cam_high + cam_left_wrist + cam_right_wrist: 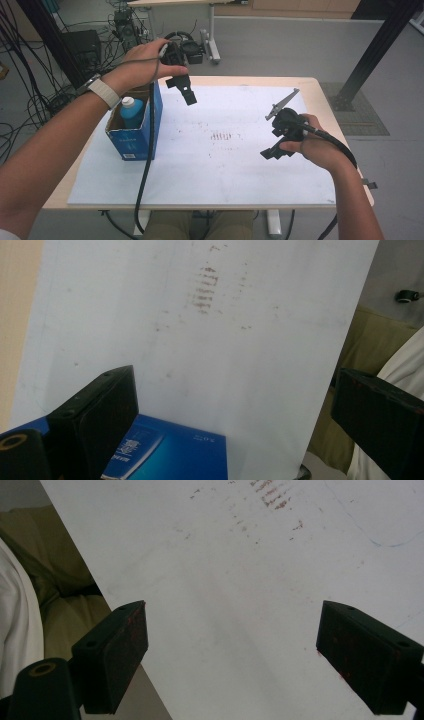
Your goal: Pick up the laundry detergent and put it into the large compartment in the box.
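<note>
Gaping wide, both grippers' matte black jaws, beside glossy blue cardboard box (137,134).

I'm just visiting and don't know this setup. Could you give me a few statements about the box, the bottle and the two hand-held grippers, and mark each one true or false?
1. The bottle stands inside the blue box. True.
2. The left gripper is clamped on the bottle. False: its jaws are wide apart and hold nothing; it is in the air beside the box.
3. The right gripper is open and holds nothing. True.
4. The box sits at the right edge of the white sheet. False: it sits at the left edge.
5. Reddish smudges mark the middle of the sheet. True.
</note>
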`<state>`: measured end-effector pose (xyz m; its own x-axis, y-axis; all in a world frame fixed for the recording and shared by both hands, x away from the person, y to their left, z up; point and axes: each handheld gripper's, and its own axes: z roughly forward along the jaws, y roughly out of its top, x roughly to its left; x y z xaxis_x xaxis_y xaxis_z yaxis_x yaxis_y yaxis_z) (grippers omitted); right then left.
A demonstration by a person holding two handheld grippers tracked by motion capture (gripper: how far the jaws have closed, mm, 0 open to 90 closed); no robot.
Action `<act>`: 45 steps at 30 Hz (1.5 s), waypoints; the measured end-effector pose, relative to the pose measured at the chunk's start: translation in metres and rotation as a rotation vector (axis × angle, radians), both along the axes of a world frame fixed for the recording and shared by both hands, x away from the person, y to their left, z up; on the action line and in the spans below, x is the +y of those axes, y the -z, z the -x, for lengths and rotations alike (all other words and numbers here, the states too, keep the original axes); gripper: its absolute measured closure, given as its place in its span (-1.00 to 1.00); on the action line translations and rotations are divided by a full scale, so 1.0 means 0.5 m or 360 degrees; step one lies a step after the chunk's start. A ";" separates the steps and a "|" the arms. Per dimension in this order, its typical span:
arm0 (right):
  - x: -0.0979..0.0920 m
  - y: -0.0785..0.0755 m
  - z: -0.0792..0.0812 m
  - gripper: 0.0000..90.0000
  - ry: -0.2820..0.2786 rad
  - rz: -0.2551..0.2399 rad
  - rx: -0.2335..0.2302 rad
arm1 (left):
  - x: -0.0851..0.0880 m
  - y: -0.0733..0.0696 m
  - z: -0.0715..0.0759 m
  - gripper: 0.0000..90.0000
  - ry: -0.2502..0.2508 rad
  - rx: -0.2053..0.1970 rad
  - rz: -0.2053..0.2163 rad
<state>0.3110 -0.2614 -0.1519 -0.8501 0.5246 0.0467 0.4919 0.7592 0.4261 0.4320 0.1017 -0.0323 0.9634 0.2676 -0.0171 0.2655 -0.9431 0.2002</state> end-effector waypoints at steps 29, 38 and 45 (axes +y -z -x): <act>-0.013 0.009 0.018 -0.71 0.0046 -0.0011 -0.0005 | -0.037 0.076 0.002 -0.88 0.0220 0.0048 0.0084; -0.015 0.009 0.017 -0.71 0.0055 -0.0013 -0.0006 | -0.039 0.091 0.000 -0.88 0.0238 0.0053 0.0092; -0.016 0.011 0.013 -0.71 0.0050 -0.0018 -0.0005 | -0.040 0.101 -0.005 -0.88 0.0243 0.0062 0.0092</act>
